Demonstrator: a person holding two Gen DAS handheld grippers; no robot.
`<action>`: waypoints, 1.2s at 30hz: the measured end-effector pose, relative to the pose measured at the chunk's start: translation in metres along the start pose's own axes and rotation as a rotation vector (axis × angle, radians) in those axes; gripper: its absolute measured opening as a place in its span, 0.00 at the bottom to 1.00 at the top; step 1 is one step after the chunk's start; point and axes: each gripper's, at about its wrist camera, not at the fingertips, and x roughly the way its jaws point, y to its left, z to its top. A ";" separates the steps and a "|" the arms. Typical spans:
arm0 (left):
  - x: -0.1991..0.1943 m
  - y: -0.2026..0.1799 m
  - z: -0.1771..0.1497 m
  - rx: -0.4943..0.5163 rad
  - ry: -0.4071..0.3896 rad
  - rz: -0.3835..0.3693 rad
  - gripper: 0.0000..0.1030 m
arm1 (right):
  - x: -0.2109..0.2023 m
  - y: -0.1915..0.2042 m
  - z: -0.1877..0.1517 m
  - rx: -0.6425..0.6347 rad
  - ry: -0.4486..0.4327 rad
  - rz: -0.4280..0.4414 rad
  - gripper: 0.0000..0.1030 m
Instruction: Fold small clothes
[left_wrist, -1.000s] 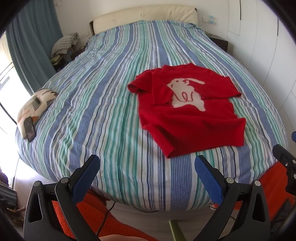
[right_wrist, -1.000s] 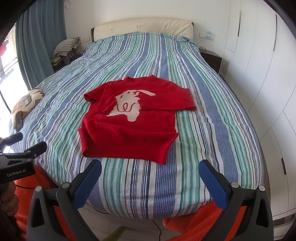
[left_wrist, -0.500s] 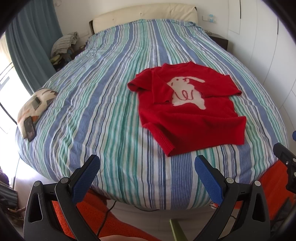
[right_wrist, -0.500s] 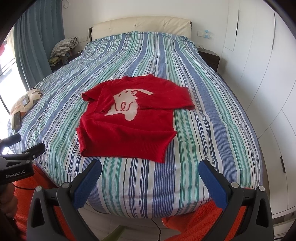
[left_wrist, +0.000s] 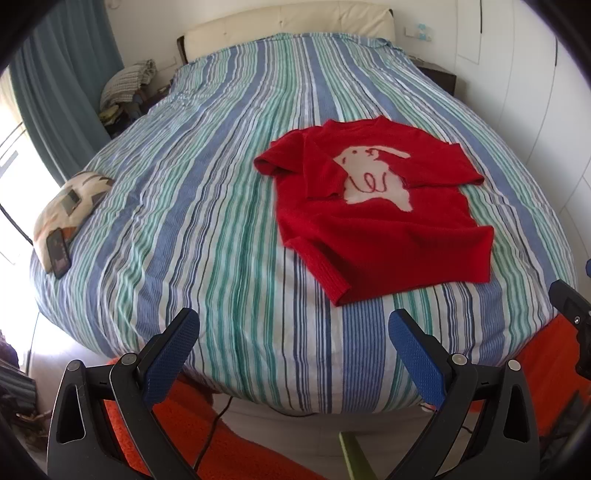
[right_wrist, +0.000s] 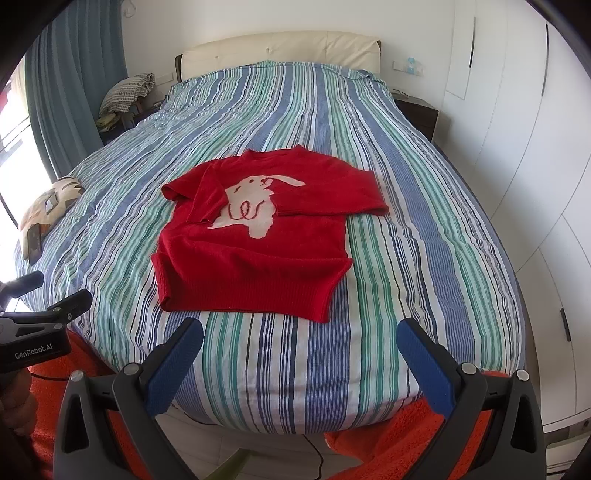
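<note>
The red sweater (right_wrist: 255, 243) lies flat on the striped bed (right_wrist: 388, 258), near the foot edge, both sleeves folded in over the white animal on its chest; the left gripper (left_wrist: 293, 336) is wide open and holds nothing, hanging off the foot of the bed; the right gripper (right_wrist: 299, 343) is also wide open and empty; a cushion (left_wrist: 70, 201) with a phone (left_wrist: 58, 252) on it lies at the bed's left edge.

a bed (right_wrist: 406, 206) with a striped cover carries a red sweater (right_wrist: 258, 266) laid flat near its foot, plus a patterned cushion (left_wrist: 70, 199) with a phone (left_wrist: 58, 252) resting on it at one edge.
</note>
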 end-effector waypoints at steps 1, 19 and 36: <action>0.000 0.001 -0.001 0.002 0.000 0.000 0.99 | 0.000 0.000 0.000 0.000 0.001 0.001 1.00; 0.004 0.000 0.000 -0.018 0.032 -0.032 0.99 | 0.004 0.011 -0.001 -0.022 0.018 0.022 1.00; 0.062 0.076 -0.009 -0.295 0.103 -0.276 0.99 | 0.025 -0.034 -0.005 0.072 0.006 0.040 1.00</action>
